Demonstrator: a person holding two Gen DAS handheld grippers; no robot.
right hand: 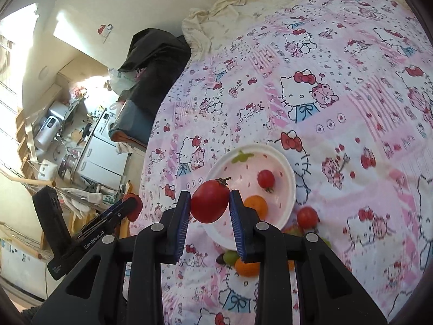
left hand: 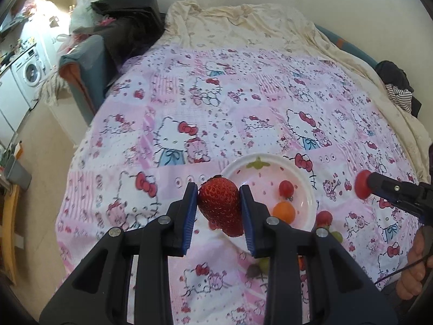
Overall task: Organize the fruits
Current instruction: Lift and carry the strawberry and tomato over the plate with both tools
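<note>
while the left gripper clamps a seeded strawberry, the right gripper pinches a smooth tomato.

Left gripper clamps strawberry above plate.

Both fisheye views are evenly lit by soft daylight. Strong glare blows out the upper left of each picture, near the washing machine in the left wrist view. The pink quilt is bright, with faint shadows. Straight lines bend toward the dark rounded corners. The quilt's print is slightly smeared with motion blur.
</note>
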